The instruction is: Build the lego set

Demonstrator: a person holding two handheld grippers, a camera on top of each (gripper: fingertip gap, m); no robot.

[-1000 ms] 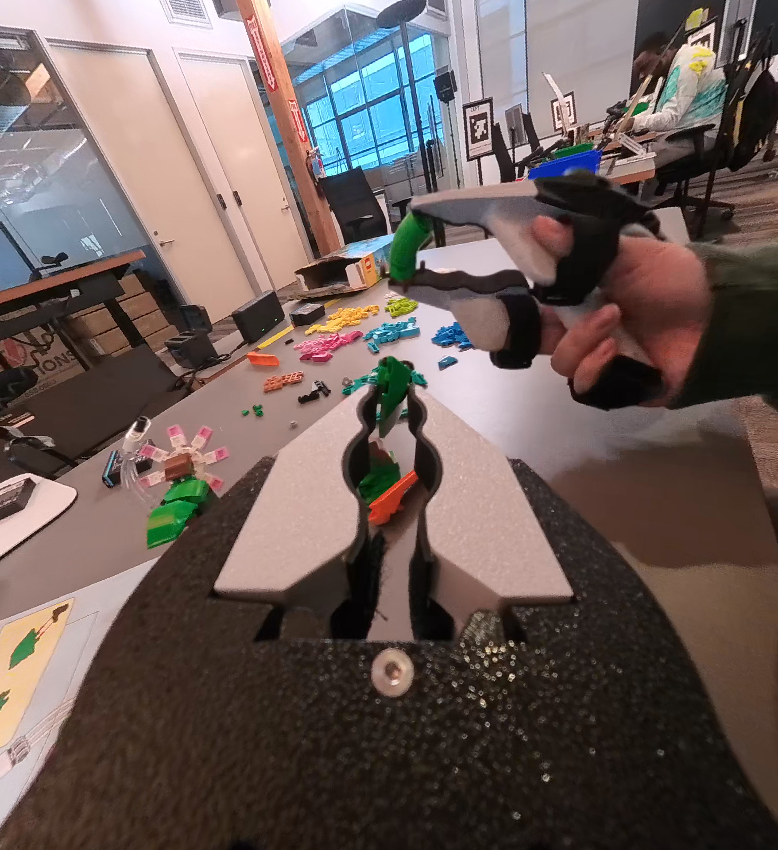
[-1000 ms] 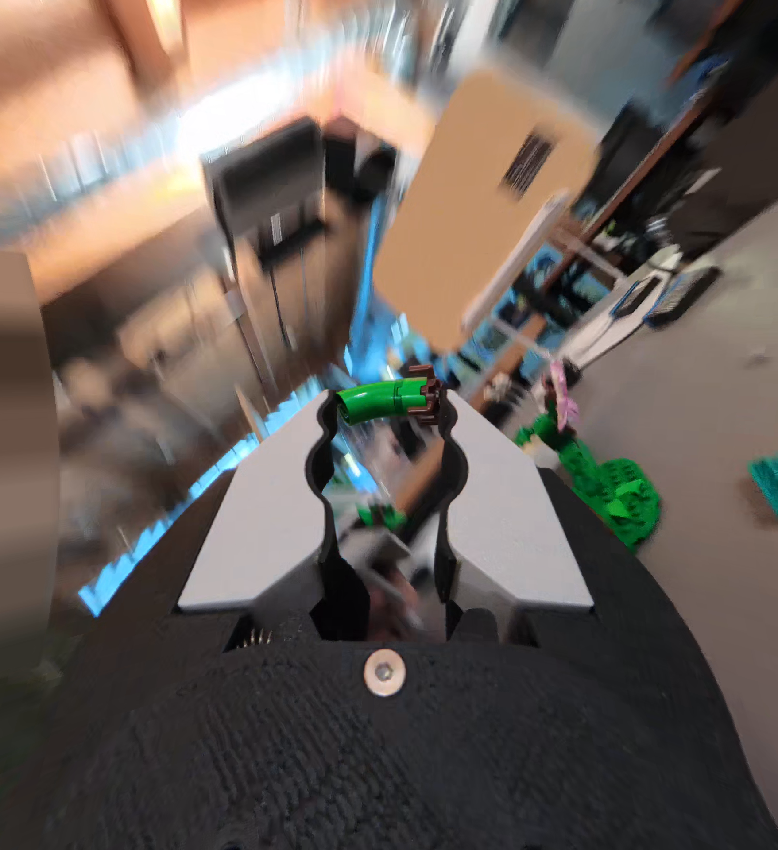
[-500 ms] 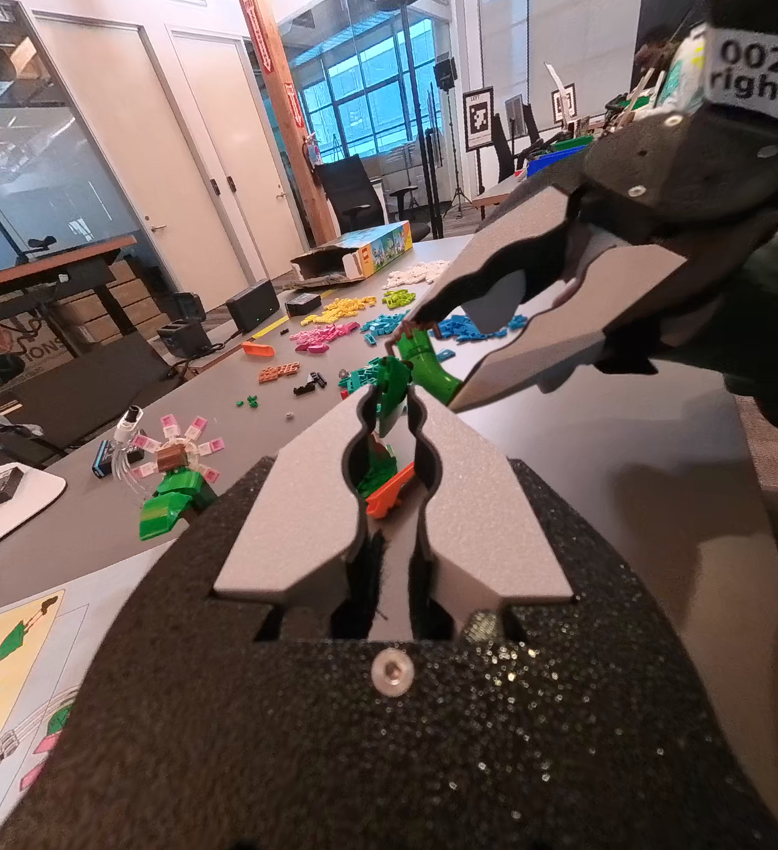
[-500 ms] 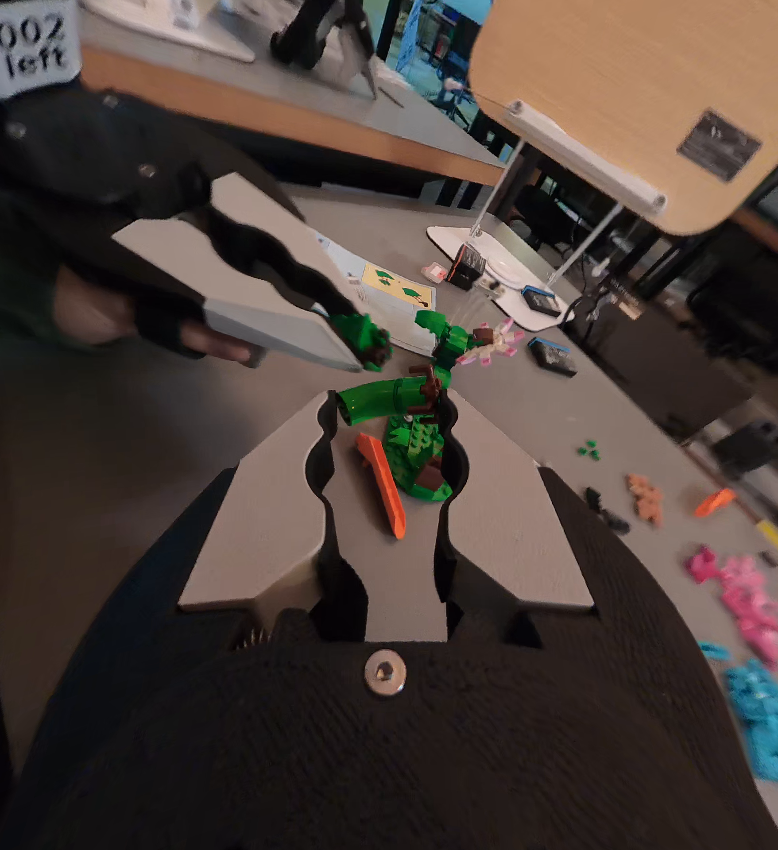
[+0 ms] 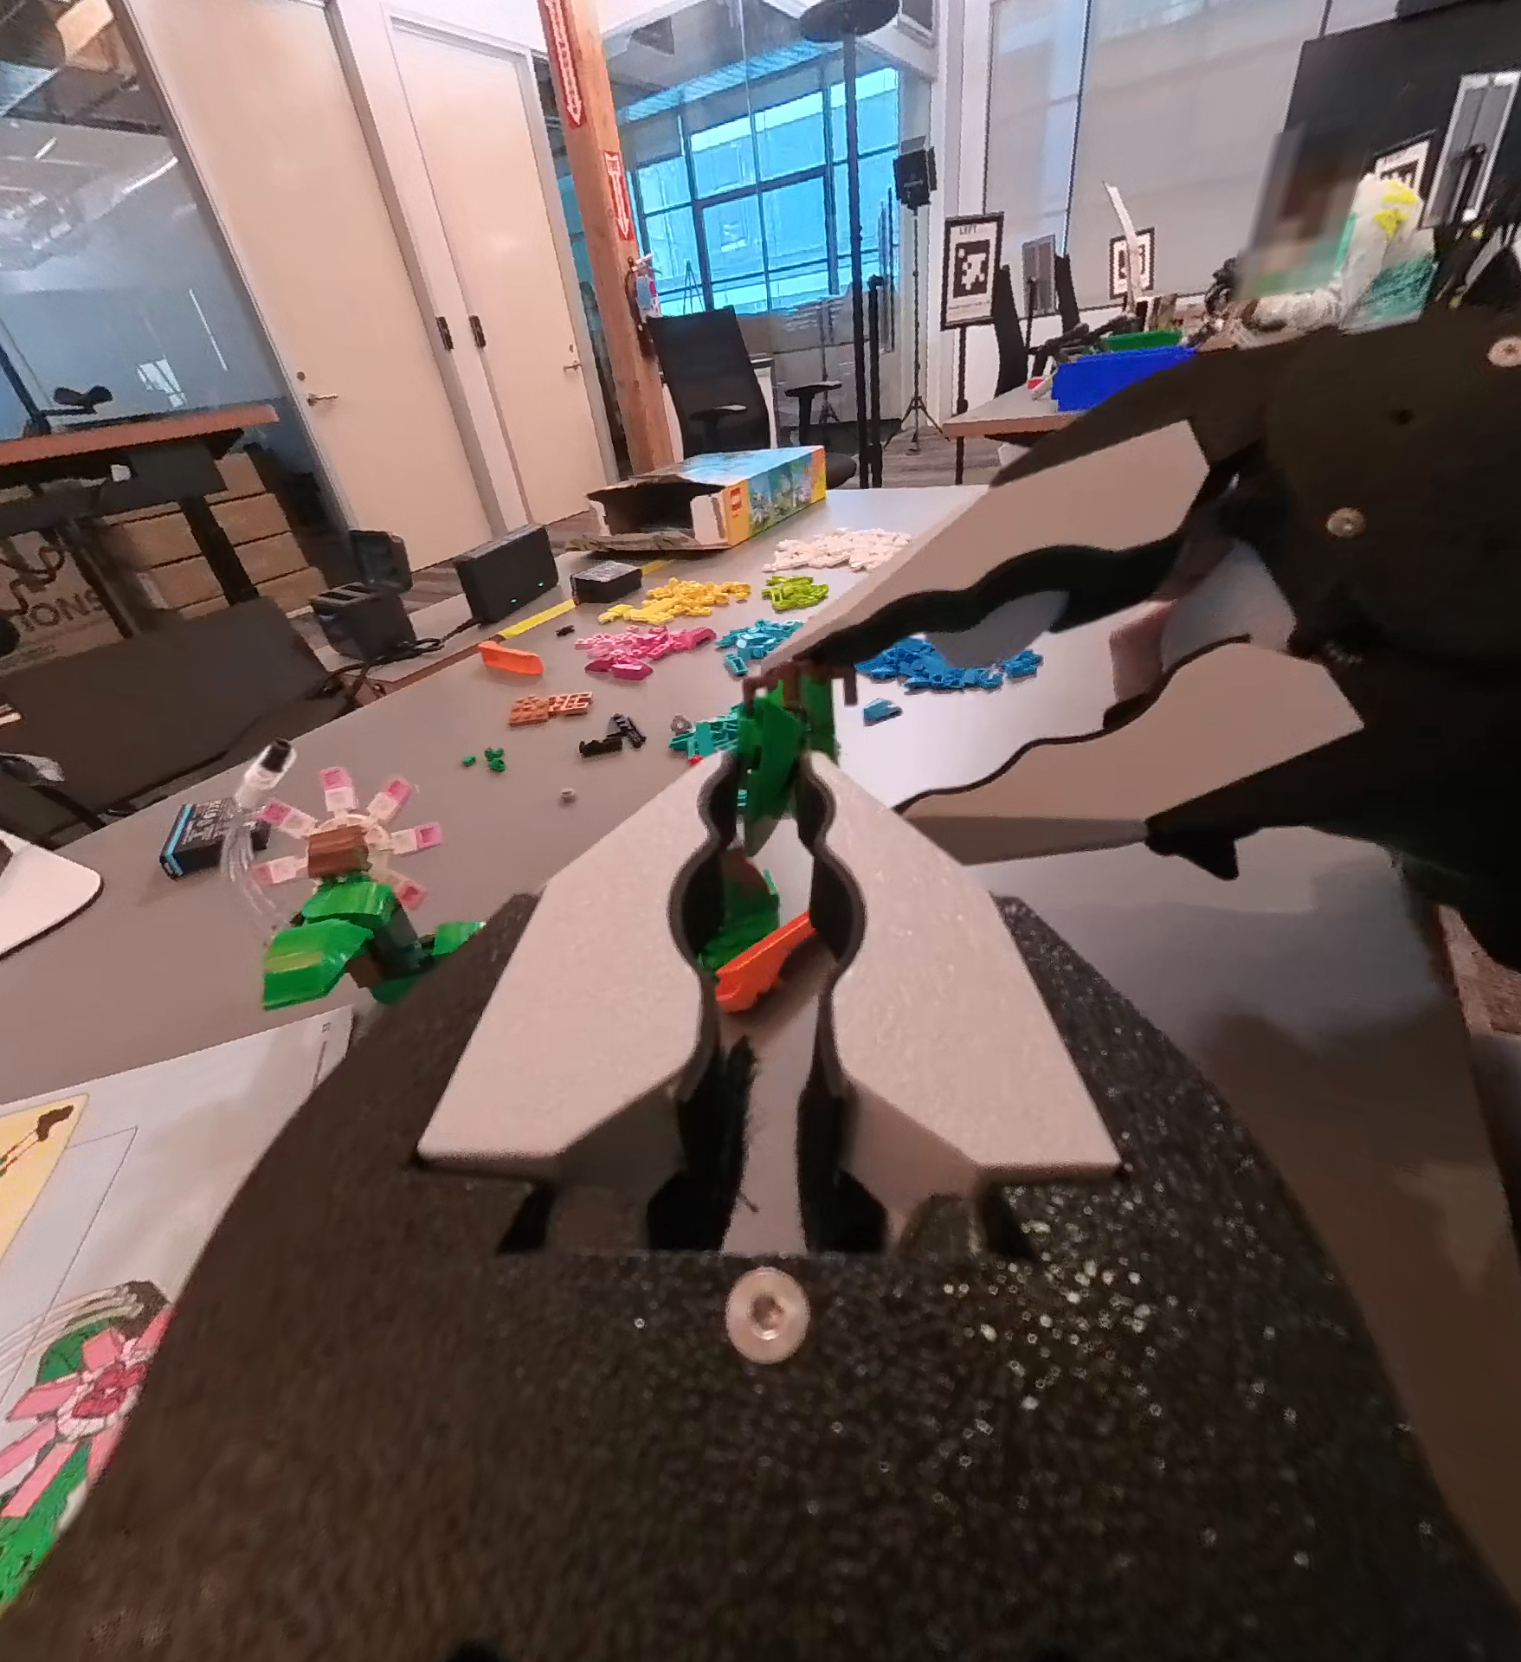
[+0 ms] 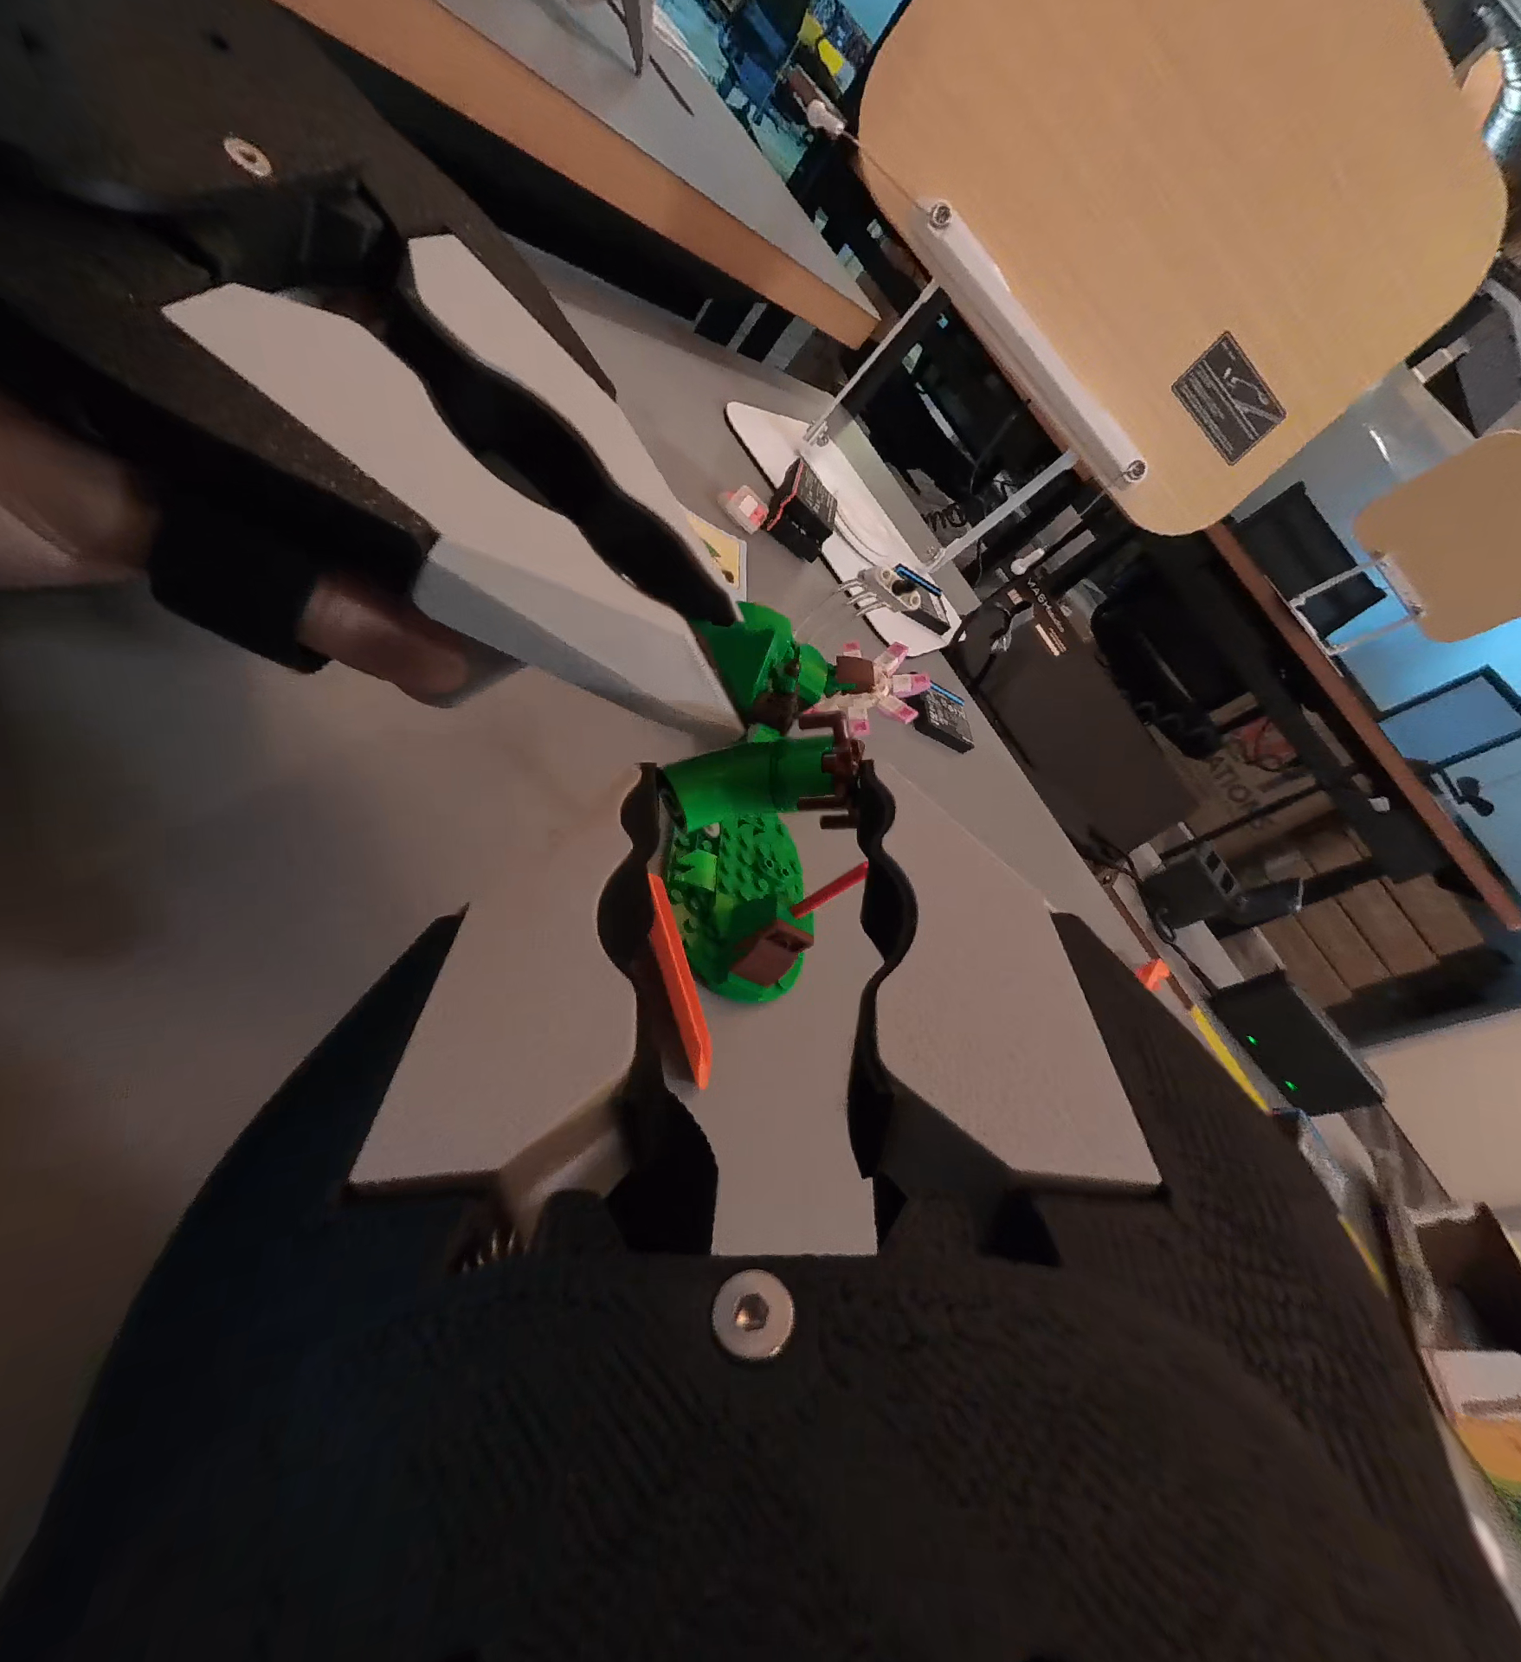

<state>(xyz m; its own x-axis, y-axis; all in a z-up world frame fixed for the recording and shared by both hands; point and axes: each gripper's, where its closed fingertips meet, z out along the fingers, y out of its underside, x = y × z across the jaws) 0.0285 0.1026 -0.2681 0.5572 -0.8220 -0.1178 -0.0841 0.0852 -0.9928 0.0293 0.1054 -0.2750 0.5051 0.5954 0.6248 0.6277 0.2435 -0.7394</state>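
Note:
My left gripper (image 5: 762,764) is shut on a green leaf piece (image 5: 770,760) and holds it above the grey table. My right gripper (image 6: 752,784) is shut on a curved green stem (image 6: 738,781) with a brown clawed end. The stem's brown end (image 5: 797,685) sits at the top of the leaf piece, tip to tip. The left gripper's fingers (image 6: 514,504) reach in from the upper left in the right wrist view. Below both lies a green base plate (image 6: 743,908) with a brown brick, a red rod and an orange piece (image 6: 680,985).
A pink flower build (image 5: 338,850) on green leaves stands to the left. Sorted piles of yellow (image 5: 675,598), pink (image 5: 639,643), blue (image 5: 945,667) and white bricks lie farther back with the set's box (image 5: 720,504). An instruction booklet (image 5: 109,1169) lies at the near left. My left and right fingertips are right by each other.
My right gripper swung down from high up and brought the green stem to the tip of the left gripper. The left gripper stayed shut on the leaf piece and barely moved.

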